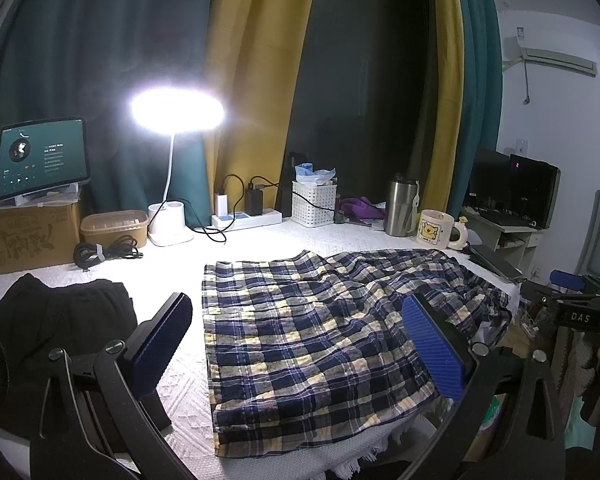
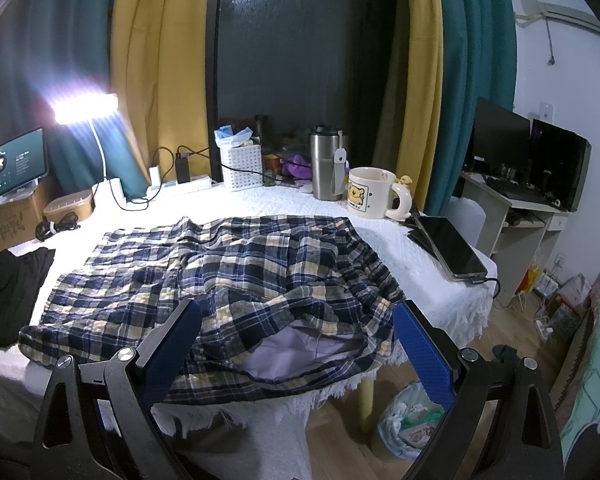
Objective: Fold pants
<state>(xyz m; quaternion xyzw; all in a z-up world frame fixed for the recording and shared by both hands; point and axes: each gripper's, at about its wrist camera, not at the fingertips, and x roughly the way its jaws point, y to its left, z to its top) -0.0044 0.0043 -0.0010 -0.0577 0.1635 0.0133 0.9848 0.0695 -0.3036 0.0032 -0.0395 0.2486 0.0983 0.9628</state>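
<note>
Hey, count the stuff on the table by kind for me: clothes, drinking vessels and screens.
Clothes: 2, the plaid pants and a black garment.
Drinking vessels: 2, the steel tumbler and the cartoon mug.
Screens: 2, the lit tablet propped on a cardboard box and a dark tablet lying flat by the mug.
Total: 6
</note>
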